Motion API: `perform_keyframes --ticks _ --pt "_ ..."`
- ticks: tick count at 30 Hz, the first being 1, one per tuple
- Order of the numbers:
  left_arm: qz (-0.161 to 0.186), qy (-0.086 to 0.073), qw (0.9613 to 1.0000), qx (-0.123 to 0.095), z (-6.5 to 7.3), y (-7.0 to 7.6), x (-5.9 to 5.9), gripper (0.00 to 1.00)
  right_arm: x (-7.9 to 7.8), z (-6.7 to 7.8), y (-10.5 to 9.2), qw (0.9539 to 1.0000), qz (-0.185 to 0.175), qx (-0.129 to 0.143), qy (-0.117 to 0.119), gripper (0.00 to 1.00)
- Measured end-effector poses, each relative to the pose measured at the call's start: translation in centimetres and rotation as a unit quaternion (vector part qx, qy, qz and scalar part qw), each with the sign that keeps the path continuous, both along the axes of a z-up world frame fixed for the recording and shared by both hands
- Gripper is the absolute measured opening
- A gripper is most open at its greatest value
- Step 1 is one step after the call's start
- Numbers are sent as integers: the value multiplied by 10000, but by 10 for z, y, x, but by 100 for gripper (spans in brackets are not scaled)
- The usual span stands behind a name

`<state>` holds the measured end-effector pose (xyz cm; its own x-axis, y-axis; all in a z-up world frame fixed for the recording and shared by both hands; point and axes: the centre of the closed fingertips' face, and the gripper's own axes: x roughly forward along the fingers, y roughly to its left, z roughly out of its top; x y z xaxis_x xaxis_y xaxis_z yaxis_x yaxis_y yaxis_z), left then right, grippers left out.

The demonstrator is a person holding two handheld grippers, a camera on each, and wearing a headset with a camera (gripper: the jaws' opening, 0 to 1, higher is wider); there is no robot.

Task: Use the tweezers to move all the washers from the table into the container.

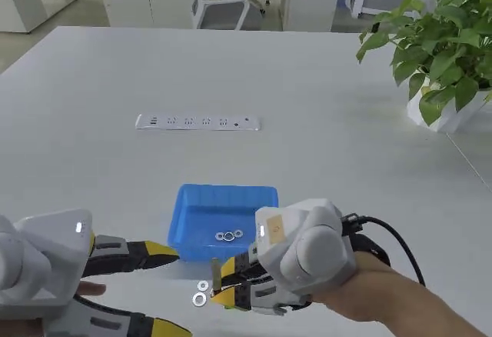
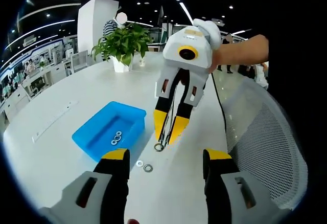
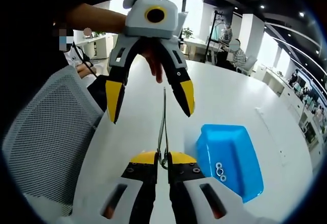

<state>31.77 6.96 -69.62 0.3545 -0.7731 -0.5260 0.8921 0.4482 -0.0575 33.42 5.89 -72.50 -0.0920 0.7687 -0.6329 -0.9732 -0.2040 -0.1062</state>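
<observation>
A blue container (image 1: 227, 208) sits on the white table (image 1: 254, 83) with a few washers (image 1: 229, 235) in it. Two loose washers (image 1: 201, 291) lie just in front of it. My right gripper (image 1: 221, 284) is shut on thin metal tweezers (image 3: 162, 127). Their tips rest at a third washer (image 2: 159, 147) beside the loose washers (image 2: 144, 165); I cannot tell whether it is lifted. My left gripper (image 2: 166, 156) stands open and empty, facing the right gripper (image 2: 168, 129) across the washers. The container (image 2: 110, 129) lies left of them.
A white power strip (image 1: 197, 122) lies further back on the table. A potted plant (image 1: 442, 52) stands at the far right edge. A mesh chair (image 2: 265, 147) is close behind the right hand. Office chairs stand beyond the table.
</observation>
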Motion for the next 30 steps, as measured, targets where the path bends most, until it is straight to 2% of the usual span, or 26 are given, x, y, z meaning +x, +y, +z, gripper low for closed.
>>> perform_keyframes --ticks 11,19,25,30 --pt "317 60 9995 62 -3 13 -3 82 13 28 -3 9998 1 165 -83 8" --pt "490 47 9987 109 -5 18 0 95 25 40 -2 9997 66 190 -168 8" --pt "523 -8 9986 105 -3 21 3 99 38 46 0 9994 57 243 -223 8" --pt "535 24 9986 43 -2 22 4 99 49 47 -1 9992 39 259 -290 8"
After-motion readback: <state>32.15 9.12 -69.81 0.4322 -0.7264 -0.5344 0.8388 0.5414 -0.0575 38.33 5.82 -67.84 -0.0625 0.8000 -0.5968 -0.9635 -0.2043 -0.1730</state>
